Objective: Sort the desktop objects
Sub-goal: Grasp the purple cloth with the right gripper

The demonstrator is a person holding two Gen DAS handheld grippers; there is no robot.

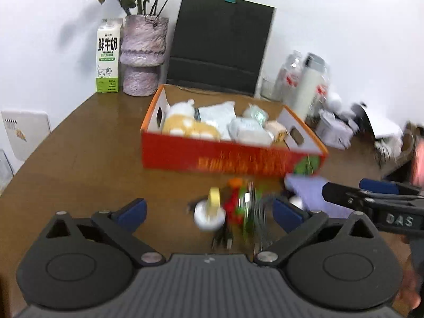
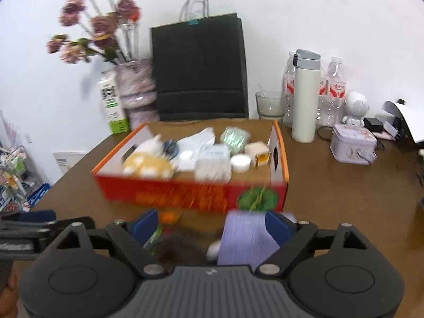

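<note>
An orange-red cardboard box (image 1: 228,156) sits mid-table, filled with a yellow plush toy (image 1: 190,128), white packets and small items; it also shows in the right wrist view (image 2: 185,193). In front of it lies a blurred pile: a white and yellow roll (image 1: 210,209), red and green bits, a dark brush, a lilac pad (image 1: 315,193). My left gripper (image 1: 209,212) is open just before the pile. My right gripper (image 2: 212,225) is open over the pile, its right finger beside the lilac pad (image 2: 246,238); it also shows at the right of the left wrist view (image 1: 365,193).
At the back stand a milk carton (image 1: 107,55), a purple vase with flowers (image 1: 143,55), a black paper bag (image 1: 220,42), a glass (image 2: 270,104), a white flask (image 2: 304,98), water bottles (image 2: 335,90), a lilac tin (image 2: 353,145) and a small white robot figure (image 2: 355,108).
</note>
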